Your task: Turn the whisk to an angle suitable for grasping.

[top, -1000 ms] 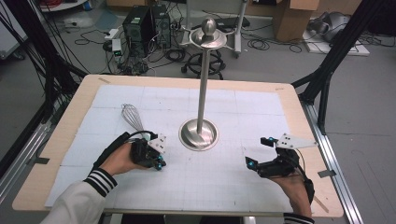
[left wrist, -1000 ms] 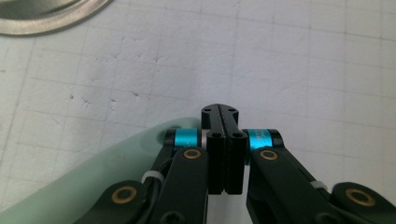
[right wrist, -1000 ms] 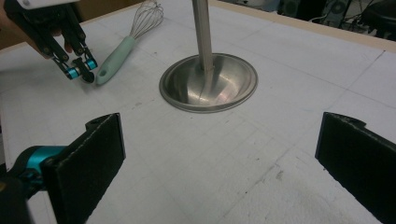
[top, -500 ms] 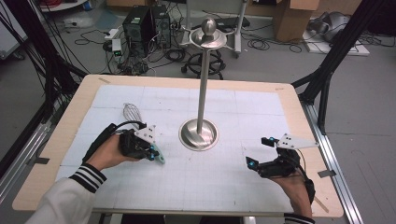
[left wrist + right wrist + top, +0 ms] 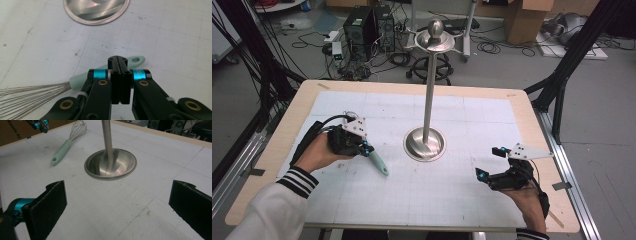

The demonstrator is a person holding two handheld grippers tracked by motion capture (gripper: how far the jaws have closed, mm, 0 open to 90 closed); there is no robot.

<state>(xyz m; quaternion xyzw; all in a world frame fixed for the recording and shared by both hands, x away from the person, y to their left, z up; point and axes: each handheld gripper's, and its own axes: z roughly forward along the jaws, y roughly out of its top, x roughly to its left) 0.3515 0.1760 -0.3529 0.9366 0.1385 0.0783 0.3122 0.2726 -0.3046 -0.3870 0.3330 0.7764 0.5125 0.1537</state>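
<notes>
Left gripper view looks down on the whisk (image 5: pixel 100 72), which lies flat on the white gridded mat (image 5: pixel 175 37) with its mint-green handle pointing toward the metal stand's round base (image 5: pixel 96 11) and its wire loops fanning away from it. The left gripper (image 5: pixel 120 62) hangs just over the handle; its jaws are pressed together with nothing between them, and the handle passes beneath them. I cannot tell whether the jaw tips touch the handle.

From the high view, the whisk (image 5: pixel 378 163) lies just to the left of the stand (image 5: pixel 428 90), its handle end nearest the base and the wire end hidden under the left gripper (image 5: pixel 368 149) and the hand that carries it. The stand rises as a tall thin pole to a knobbed top.

On the far side of the stand from the whisk, well apart from it, the right gripper (image 5: pixel 489 162) rests low over the mat. In the right gripper view its jaws are spread wide and empty, facing the stand's base (image 5: pixel 110 163) with the whisk (image 5: pixel 66 143) beyond.
</notes>
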